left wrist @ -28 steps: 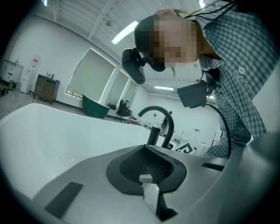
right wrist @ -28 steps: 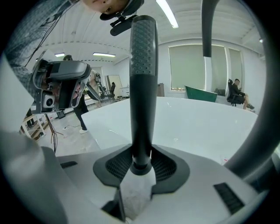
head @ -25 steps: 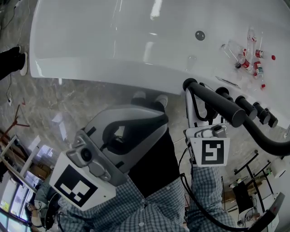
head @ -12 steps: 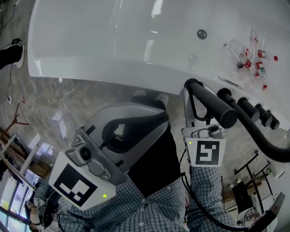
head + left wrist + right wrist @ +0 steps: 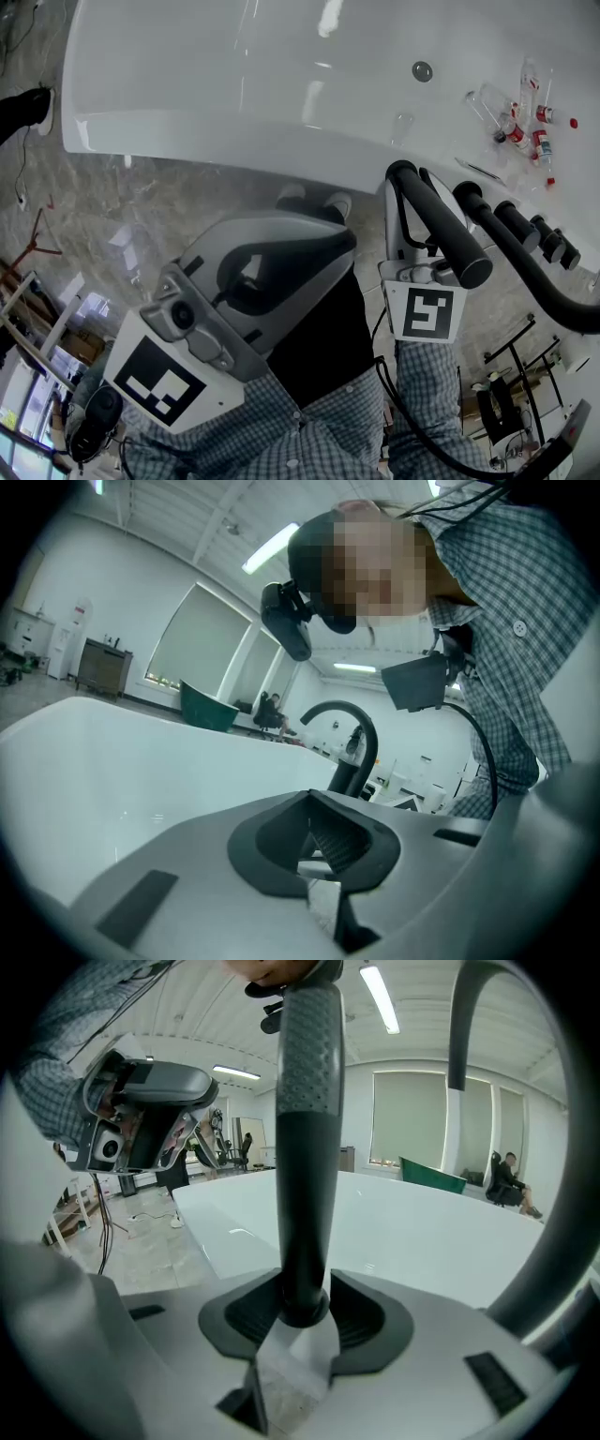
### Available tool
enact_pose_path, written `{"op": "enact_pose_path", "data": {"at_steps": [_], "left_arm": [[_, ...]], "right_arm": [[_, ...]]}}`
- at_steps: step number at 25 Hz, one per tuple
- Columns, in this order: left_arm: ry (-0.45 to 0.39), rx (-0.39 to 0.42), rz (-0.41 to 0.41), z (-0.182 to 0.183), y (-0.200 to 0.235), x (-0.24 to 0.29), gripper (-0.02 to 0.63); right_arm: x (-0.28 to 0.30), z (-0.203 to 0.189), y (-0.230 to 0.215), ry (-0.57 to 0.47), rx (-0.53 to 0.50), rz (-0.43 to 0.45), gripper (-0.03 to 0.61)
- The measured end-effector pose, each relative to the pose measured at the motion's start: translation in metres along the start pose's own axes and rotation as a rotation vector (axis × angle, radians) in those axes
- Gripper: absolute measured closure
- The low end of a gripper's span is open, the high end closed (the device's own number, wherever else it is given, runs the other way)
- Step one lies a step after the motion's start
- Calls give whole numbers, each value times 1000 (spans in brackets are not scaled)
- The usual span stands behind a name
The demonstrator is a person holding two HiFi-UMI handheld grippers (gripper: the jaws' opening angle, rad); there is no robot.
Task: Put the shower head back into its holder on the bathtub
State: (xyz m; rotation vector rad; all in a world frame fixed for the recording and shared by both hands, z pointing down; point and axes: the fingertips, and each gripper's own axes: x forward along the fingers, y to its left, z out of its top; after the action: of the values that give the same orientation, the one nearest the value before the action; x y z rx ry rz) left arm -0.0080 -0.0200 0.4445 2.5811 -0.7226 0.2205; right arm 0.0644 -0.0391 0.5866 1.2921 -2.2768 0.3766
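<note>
Right claw (image 5: 305, 1312) was clamped on the shower head (image 5: 307, 1176), a black, round-sectioned wand, smooth at the bottom and finely pebbled higher up. Its dark ribbed pads pressed the wand's lower end from both sides, and the wand rose straight out of the jaws toward the person's head. Seen from the head view, it slanted above the tub's near edge, just beside a row of black cylindrical knobs (image 5: 525, 230) and a black curved spout (image 5: 553, 295) — in the claw, not seated on the tub.

Left claw (image 5: 328, 844) had its jaws drawn together with nothing between them; its smooth grey moulded shell was held lower and nearer the body, over the marble-patterned floor (image 5: 141, 202), with its checkered marker cube toward the camera.

Both forearms, in plaid sleeves (image 5: 427, 394), reached forward from the person's body toward the bathtub (image 5: 234, 84) — white and glossy, with a broad rounded rim. Inside it lay a few clear bottles with red caps (image 5: 525, 127), and a small round metal fitting (image 5: 422, 70) sat on its wall.
</note>
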Motion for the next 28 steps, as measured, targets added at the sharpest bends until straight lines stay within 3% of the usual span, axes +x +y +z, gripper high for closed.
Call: {"op": "enact_pose_path", "data": {"at_steps": [13, 20, 25, 28], "left_arm": [[-19, 44, -18, 34, -20, 1, 606], [-30, 78, -22, 65, -34, 2, 606], [-36, 109, -19, 96, -49, -5, 606], [-45, 135, -6, 120, -57, -13, 606]], "right_arm": [[-42, 17, -3, 2, 19, -3, 434], [-83, 36, -18, 16, 64, -56, 532], [-116, 73, -28, -31, 84, -94, 543], [-142, 94, -35, -9, 76, -123, 548]]}}
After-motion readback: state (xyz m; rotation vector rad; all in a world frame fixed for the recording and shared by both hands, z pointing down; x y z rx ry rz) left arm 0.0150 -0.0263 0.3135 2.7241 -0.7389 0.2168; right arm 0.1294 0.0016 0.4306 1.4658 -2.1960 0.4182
